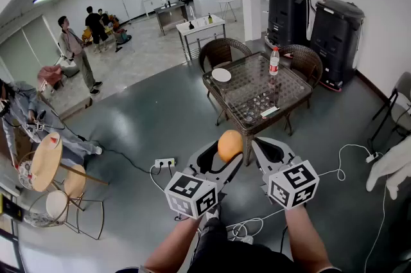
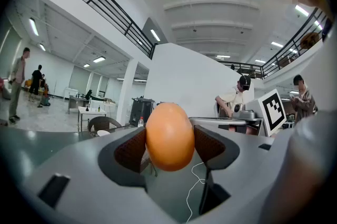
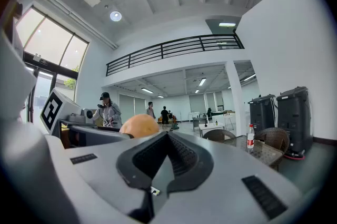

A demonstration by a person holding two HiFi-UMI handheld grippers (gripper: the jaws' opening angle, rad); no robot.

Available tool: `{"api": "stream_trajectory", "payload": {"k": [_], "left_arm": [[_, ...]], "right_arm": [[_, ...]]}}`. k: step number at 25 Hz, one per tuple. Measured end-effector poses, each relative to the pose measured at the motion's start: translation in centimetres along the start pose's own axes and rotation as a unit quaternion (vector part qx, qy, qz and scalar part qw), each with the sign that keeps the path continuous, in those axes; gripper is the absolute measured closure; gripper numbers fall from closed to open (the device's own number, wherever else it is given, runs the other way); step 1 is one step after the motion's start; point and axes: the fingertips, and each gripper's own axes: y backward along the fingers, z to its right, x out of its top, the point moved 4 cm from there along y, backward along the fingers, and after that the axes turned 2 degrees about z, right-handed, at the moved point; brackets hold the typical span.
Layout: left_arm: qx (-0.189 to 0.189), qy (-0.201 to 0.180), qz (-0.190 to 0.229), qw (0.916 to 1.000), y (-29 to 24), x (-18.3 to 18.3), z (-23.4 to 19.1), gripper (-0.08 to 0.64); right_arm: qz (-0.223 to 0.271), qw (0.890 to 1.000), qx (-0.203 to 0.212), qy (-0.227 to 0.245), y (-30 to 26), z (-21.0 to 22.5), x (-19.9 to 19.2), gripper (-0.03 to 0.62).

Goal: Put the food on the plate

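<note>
Food [image 1: 230, 145], orange and egg-shaped, gripped between the pads of left tool [image 2: 169, 146] and held level above the floor, since the plate [image 1: 221, 74] lies well apart at twelve o'clock on the glass bench [image 1: 292, 82]. At three o'clock of the food, right tool [image 3: 166, 139], jaws closed together on nothing, likely spare because one grip suffices.

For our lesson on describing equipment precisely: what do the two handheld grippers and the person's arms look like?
The left gripper and the right gripper both have smooth light-grey moulded bodies, with black recesses holding dark textured pads. Each carries a white cube printed with black square markers. The forearms show no sleeves.
</note>
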Motion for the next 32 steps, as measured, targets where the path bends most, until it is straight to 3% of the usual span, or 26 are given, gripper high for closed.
{"api": "stream_trajectory", "payload": {"k": [19,32], "left_arm": [[0.001,0.004,-0.002,1.0000,0.1,0.3,-2.2,0.262],[-0.009,0.009,-0.008,0.9999,-2.8,0.3,-10.8,0.262]], "right_arm": [[-0.006,1.000,-0.003,-0.010,-2.0,-0.1,-0.1,0.588],[-0.029,0.999,-0.020,-0.015,-10.6,1.7,-1.5,0.588]]}}
